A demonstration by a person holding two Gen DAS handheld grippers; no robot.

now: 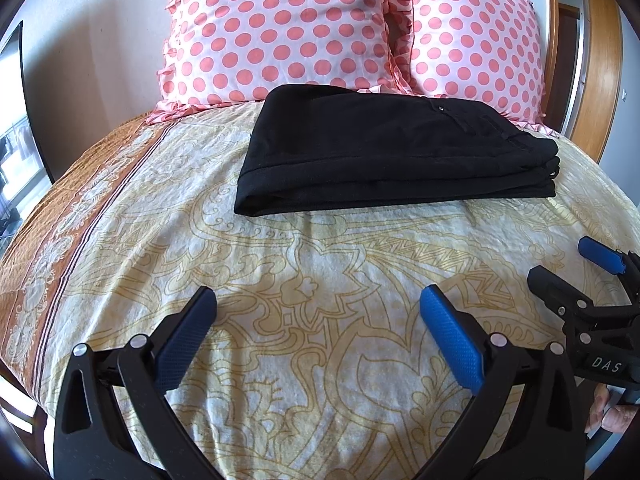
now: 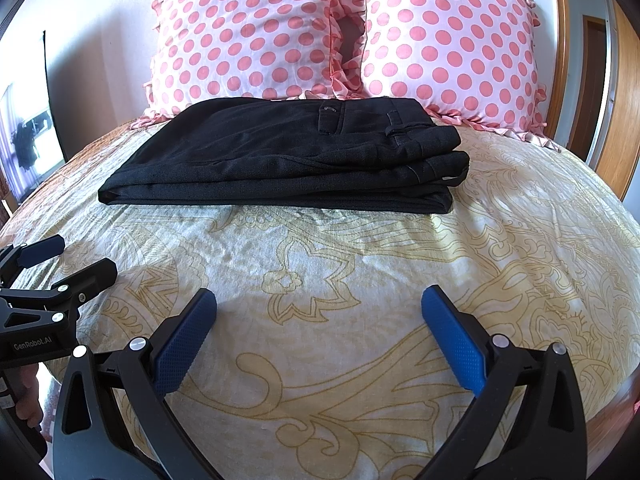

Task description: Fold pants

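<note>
Black pants point(image 1: 384, 148) lie folded in a flat stack on the bed, in front of the pillows; in the right wrist view the pants point(image 2: 288, 156) show a waistband and belt loop at their right end. My left gripper point(image 1: 316, 304) hovers open over the bedspread, well short of the pants, nothing between its blue pads. My right gripper point(image 2: 318, 304) is likewise open and empty, nearer me than the pants. The right gripper point(image 1: 576, 264) appears at the right edge of the left wrist view, and the left gripper point(image 2: 72, 256) at the left edge of the right wrist view.
A cream and gold patterned bedspread point(image 1: 320, 360) with an orange border point(image 1: 60, 220) covers the bed. Two pink polka-dot pillows point(image 2: 248, 32) point(image 2: 448, 40) lean upright behind the pants. A wooden frame point(image 1: 600, 60) stands at the right, and a hand point(image 1: 612, 416) holds the right gripper's handle.
</note>
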